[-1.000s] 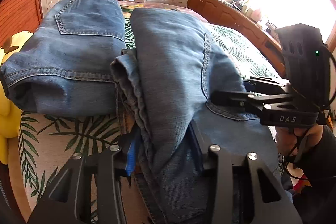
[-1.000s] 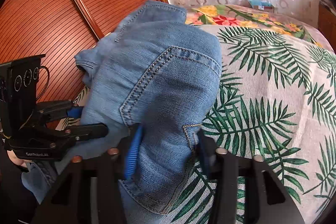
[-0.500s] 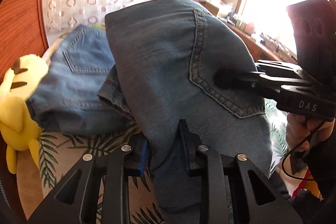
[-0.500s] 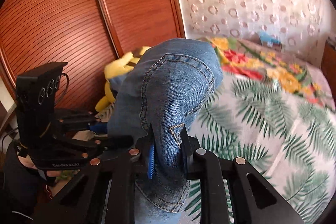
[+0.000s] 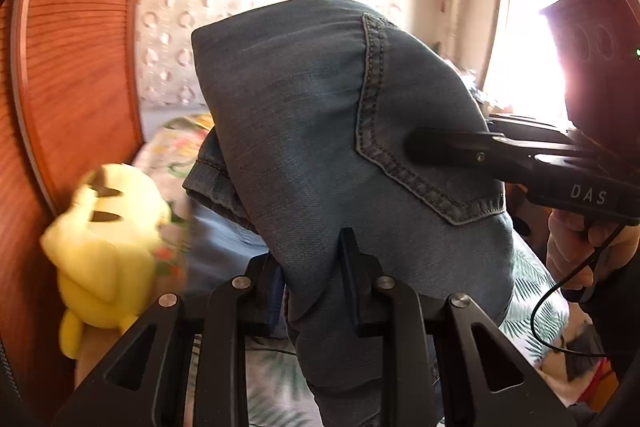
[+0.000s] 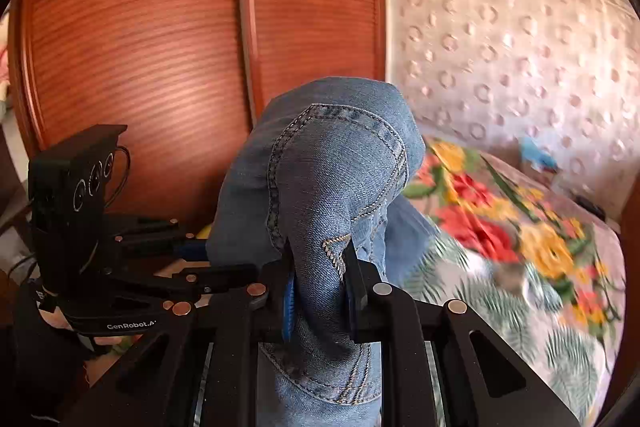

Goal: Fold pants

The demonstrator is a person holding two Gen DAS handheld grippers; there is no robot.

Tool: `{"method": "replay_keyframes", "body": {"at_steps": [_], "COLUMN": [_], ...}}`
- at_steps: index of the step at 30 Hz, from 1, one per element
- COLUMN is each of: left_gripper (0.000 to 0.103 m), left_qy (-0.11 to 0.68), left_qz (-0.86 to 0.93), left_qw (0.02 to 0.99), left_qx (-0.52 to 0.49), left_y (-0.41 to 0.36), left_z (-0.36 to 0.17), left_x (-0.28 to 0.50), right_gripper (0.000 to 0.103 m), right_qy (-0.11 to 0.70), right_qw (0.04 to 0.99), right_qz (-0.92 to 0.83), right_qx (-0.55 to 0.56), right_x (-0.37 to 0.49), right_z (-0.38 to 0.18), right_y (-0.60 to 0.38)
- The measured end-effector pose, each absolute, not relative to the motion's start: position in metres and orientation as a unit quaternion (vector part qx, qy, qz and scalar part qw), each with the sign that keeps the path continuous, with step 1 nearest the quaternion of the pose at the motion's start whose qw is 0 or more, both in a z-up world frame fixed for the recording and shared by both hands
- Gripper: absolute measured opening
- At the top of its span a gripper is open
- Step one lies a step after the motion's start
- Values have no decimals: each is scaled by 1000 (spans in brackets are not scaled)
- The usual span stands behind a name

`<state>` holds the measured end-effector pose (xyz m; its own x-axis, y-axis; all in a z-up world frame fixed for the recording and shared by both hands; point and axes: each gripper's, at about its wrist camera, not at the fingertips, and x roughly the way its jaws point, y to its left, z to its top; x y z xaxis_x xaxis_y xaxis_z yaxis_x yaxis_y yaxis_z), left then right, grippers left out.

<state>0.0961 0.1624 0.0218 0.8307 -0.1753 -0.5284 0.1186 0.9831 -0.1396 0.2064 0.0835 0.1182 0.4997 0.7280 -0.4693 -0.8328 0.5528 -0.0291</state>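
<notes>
Denim jeans (image 5: 320, 131) hang bunched in the air above the bed (image 6: 520, 267), gripped from both ends. Left gripper (image 5: 316, 267) fingers are clamped on the folded cloth below a back pocket, and right gripper (image 6: 320, 275) fingers are pinched on the pocketed part. Each jaw pair has just been closing with denim between. Left of the jeans sits a yellow plush toy (image 5: 108, 251) against the wooden wardrobe (image 6: 160, 47).

Black left gripper (image 5: 312, 267) with silver screws, seemingly blue-padded.
</notes>
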Motion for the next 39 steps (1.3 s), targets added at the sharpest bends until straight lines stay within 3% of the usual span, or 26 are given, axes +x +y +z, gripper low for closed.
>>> {"method": "replay_keyframes", "body": {"at_steps": [9, 14, 18, 21, 22, 27, 39], "left_gripper": [26, 26, 26, 26, 26, 26, 26], "left_qy": [276, 340, 407, 411, 409, 400, 343], "left_qz": [11, 15, -2, -7, -5, 3, 14], "left_qw": [961, 940, 913, 911, 913, 917, 939], "left_qx": [-27, -15, -5, 4, 5, 8, -5], "left_y": [240, 253, 237, 222, 220, 216, 198], "left_z": [58, 27, -33, -48, -49, -46, -13], "left_x": [122, 188, 248, 259, 260, 251, 197], "right_gripper": [19, 20, 22, 29, 36, 48, 49], "right_qy": [181, 242, 313, 338, 342, 344, 279], "right_qw": [809, 808, 832, 846, 849, 860, 889], "right_qz": [558, 535, 457, 411, 402, 378, 363], "right_qx": [-29, 48, 33, 22, 21, -3, -22], "right_x": [261, 335, 379, 393, 395, 387, 268], "right_z": [131, 66, -1, -22, -24, -9, 36], "right_y": [141, 144, 131, 111, 103, 94, 44]}}
